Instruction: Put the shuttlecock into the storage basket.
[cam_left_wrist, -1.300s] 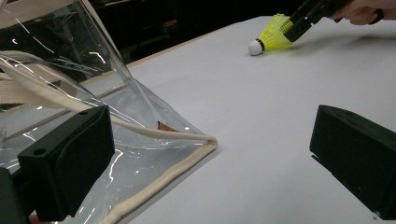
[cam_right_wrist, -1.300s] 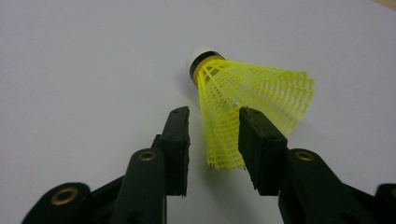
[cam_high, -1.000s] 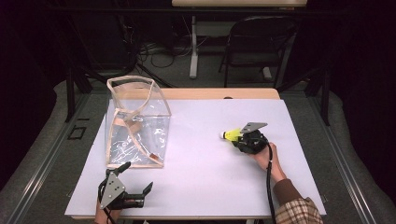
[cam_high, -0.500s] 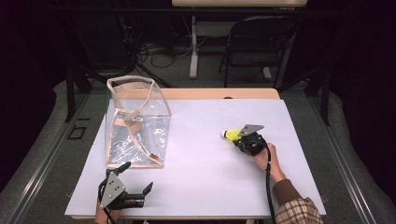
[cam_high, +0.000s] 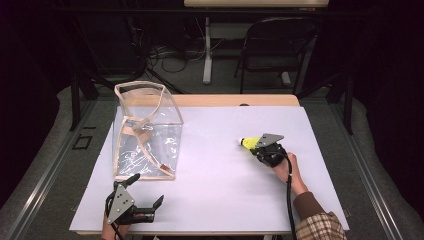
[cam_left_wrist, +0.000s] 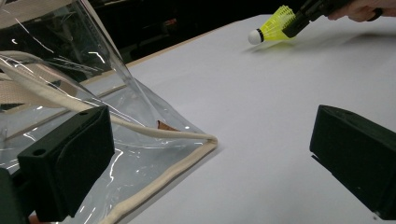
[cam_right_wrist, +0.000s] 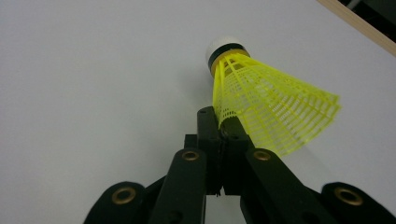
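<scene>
Since a second ago, the right gripper (cam_right_wrist: 219, 133) jaws have just been closing and are pinched on the feather-light, crushable shuttlecock (cam_right_wrist: 261, 105) skirt, lying at three o'clock of the bag (cam_high: 145, 132); the left gripper (cam_high: 145, 192) is held wide open, empty.

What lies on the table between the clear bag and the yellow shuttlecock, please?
Nothing: in the high view the white tabletop is bare between the clear bag and the yellow shuttlecock. The left gripper view shows the same bare stretch.
</scene>
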